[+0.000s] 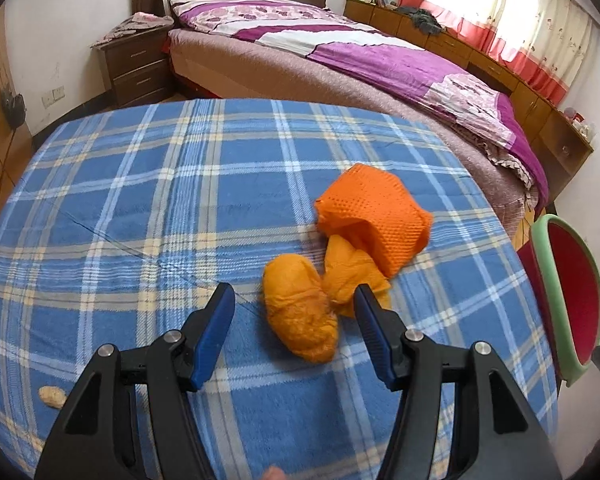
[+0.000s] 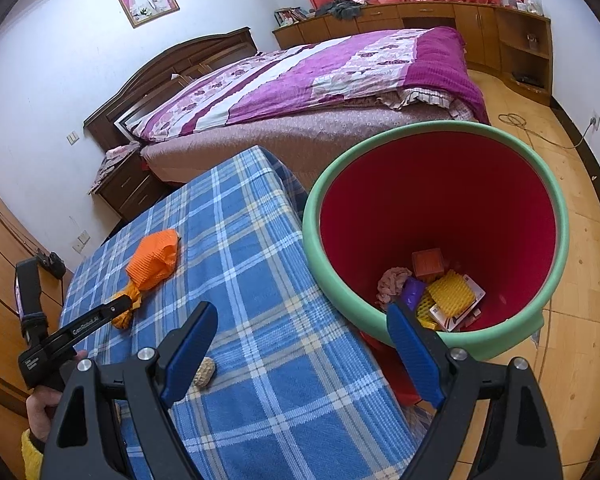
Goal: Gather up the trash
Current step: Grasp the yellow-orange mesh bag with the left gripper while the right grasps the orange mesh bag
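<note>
An orange foam net (image 1: 374,218) and crumpled orange paper (image 1: 300,316) lie on the blue plaid table (image 1: 140,208). My left gripper (image 1: 294,298) is open, its fingers on either side of the crumpled paper, just above the cloth. In the right wrist view the net (image 2: 154,258) and the left gripper's finger (image 2: 100,316) show at the left. My right gripper (image 2: 300,320) is open and empty, above the table's edge beside the red bin with a green rim (image 2: 312,240), which holds several pieces of trash (image 2: 448,296). A peanut shell (image 2: 203,373) lies by its left finger.
A peanut shell (image 1: 52,396) lies at the table's near left. The bin (image 1: 568,300) stands off the table's right side. A bed with a purple quilt (image 1: 340,52) is behind, with a nightstand (image 1: 136,68) and wooden cabinets (image 2: 420,20).
</note>
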`<state>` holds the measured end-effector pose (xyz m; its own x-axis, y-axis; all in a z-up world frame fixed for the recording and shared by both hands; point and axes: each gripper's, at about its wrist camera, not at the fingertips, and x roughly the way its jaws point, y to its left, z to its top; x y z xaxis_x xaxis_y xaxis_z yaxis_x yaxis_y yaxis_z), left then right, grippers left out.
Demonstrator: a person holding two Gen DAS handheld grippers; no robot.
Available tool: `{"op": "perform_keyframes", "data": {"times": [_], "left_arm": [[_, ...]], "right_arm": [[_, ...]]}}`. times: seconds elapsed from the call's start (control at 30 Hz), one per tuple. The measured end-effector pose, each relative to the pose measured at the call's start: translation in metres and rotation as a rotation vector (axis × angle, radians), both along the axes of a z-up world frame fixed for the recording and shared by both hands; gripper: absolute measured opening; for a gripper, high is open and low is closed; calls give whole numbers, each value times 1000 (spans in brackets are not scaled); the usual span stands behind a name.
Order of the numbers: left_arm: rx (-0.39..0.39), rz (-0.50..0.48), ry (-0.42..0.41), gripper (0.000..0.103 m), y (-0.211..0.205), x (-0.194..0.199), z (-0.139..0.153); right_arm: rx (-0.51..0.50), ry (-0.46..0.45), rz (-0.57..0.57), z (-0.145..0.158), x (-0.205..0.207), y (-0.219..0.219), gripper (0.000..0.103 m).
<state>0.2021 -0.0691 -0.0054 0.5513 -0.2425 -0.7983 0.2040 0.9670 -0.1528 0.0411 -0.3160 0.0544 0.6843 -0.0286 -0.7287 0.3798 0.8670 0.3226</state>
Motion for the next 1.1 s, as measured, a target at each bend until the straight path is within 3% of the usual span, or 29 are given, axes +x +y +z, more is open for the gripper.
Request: {"op": "perform_keyframes", "data": {"times": [0.23,0.4,0.6,0.87,1.1], "left_arm": [[-9,20,2,60,3,4,-5],[-28,-6,-5,37,6,0,-5],[-66,-2,-11,26,18,-2,0],[-22,127,-125,25,52,7,17],[24,256,-170,25,81,13,17]], "right_arm": [[-12,15,20,-1,7,8,88],[-40,13,53,5,17,18,89],[-66,10,109,12,36,39,88],[-82,14,183,13,72,71,88],[-75,30,246,5,111,105,88]]}}
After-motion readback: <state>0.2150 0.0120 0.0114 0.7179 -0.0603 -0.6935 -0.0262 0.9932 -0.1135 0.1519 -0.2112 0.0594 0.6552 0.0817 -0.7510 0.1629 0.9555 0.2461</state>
